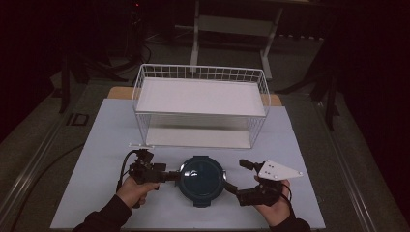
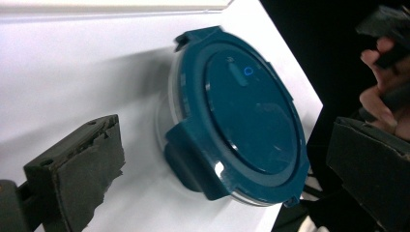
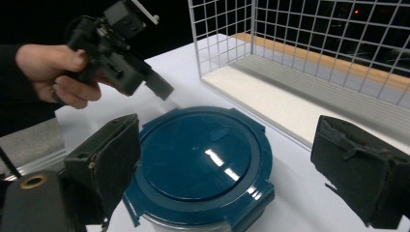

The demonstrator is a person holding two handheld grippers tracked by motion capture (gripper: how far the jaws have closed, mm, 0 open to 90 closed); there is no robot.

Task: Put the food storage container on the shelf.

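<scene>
We see the container (image 1: pixel 201 180) near the mat's (image 1: pixel 106 145) front edge, between our grippers. The left gripper (image 1: pixel 175 177) and right gripper (image 1: pixel 232 188) both gape wide, gripping nothing.

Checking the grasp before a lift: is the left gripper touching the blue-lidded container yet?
Apart: the left gripper view shows white tabletop between the left gripper pads and the container.

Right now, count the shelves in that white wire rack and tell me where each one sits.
2. The upper shelf lies inside the wire-walled top of the white wire rack; the lower shelf sits at its base on the table, behind the round blue-lidded container.
</scene>
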